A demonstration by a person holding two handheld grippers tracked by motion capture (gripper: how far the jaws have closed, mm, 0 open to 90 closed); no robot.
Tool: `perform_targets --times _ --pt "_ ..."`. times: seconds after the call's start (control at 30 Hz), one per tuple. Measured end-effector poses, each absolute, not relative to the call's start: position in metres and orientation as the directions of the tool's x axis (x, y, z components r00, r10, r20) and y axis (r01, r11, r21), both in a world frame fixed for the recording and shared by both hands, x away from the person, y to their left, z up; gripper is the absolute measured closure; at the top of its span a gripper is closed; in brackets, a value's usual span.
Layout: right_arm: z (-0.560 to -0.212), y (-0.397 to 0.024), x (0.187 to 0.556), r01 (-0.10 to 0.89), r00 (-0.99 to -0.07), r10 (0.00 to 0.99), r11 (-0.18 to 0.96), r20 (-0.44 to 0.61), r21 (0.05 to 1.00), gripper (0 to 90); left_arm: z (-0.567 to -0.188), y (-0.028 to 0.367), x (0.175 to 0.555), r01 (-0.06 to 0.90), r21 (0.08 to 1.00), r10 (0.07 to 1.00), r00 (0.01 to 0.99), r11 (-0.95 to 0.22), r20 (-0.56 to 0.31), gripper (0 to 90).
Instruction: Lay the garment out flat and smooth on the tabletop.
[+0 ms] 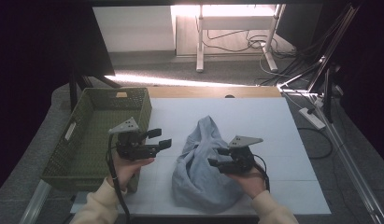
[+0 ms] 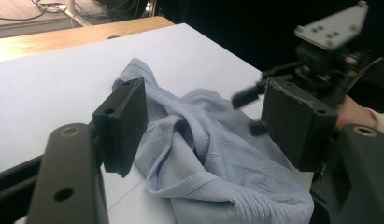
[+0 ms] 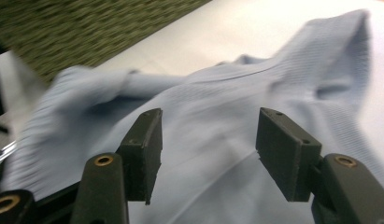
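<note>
A crumpled light-blue garment (image 1: 201,163) lies in a heap on the white table top (image 1: 255,121). My right gripper (image 1: 217,157) hovers over the heap's right side, its jaws spread apart with only cloth (image 3: 213,116) beneath and nothing pinched. My left gripper (image 1: 159,138) is held left of the garment, between it and the basket, jaws wide and empty. In the left gripper view the garment (image 2: 213,158) lies beyond the jaws, with the right gripper (image 2: 248,109) over its far side.
A green woven basket (image 1: 73,154) stands at the table's left edge, beside my left hand. Bare white table extends behind and right of the garment. Beyond the table are a desk frame, cables and a power strip (image 1: 312,118) on the floor.
</note>
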State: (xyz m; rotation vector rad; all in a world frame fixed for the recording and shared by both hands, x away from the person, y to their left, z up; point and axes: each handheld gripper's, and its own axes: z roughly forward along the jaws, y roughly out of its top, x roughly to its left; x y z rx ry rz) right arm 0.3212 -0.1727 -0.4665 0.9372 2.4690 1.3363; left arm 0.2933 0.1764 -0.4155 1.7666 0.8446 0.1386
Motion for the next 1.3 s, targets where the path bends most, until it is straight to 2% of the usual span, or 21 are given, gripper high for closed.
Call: perform_targets --times 0.1,0.23,0.4,0.53,0.63,0.67,0.73,0.8,0.87,0.93,1.13,1.3 --pt "-0.47 -0.17 0.338 0.457 -0.765 0.631 0.392 0.128 0.798 41.5 -0.416 0.176 0.294 0.471 0.873 0.599 0.738 -0.129 -0.31 31.6" --pt "-0.478 -0.167 0.358 0.454 -0.735 0.678 0.448 0.038 0.771 42.0 -0.416 0.175 0.293 0.47 0.873 0.599 0.739 -0.131 -0.308 31.6" --pt "-0.487 -0.177 0.379 0.49 -0.691 0.723 0.446 0.021 0.749 43.9 -0.416 0.176 0.293 0.47 0.873 0.599 0.739 -0.128 -0.309 31.6" --pt "-0.494 -0.187 0.392 0.535 -0.683 0.728 0.439 0.063 0.722 44.5 -0.417 0.176 0.293 0.471 0.873 0.599 0.738 -0.128 -0.31 31.6" --pt "-0.499 -0.19 0.395 0.559 -0.701 0.705 0.445 0.111 0.699 52.2 -0.417 0.176 0.293 0.471 0.873 0.598 0.739 -0.129 -0.31 31.6" --pt "-0.499 -0.189 0.395 0.565 -0.704 0.7 0.454 0.116 0.69 52.3 -0.417 0.176 0.293 0.472 0.872 0.598 0.738 -0.128 -0.311 31.6" --pt "-0.499 -0.19 0.394 0.564 -0.712 0.692 0.468 0.114 0.68 60.9 -0.417 0.176 0.293 0.471 0.873 0.598 0.739 -0.128 -0.311 31.6" --pt "-0.498 -0.191 0.392 0.564 -0.721 0.684 0.49 0.107 0.665 63.9 -0.417 0.176 0.293 0.47 0.873 0.598 0.739 -0.127 -0.311 31.6" --pt "-0.497 -0.194 0.389 0.565 -0.725 0.681 0.501 0.104 0.655 76.5 -0.417 0.176 0.292 0.47 0.873 0.597 0.739 -0.128 -0.31 31.6" --pt "-0.493 -0.199 0.385 0.561 -0.72 0.688 0.502 0.089 0.659 83.5 -0.417 0.175 0.292 0.47 0.873 0.597 0.74 -0.129 -0.31 31.6" --pt "-0.474 -0.224 0.365 0.535 -0.674 0.737 0.446 0.045 0.718 85.5 -0.417 0.173 0.293 0.472 0.871 0.594 0.742 -0.133 -0.312 31.6" --pt "-0.475 -0.246 0.358 0.583 -0.621 0.782 0.409 0.06 0.702 85.6 -0.417 0.172 0.293 0.472 0.871 0.592 0.744 -0.135 -0.311 31.6"
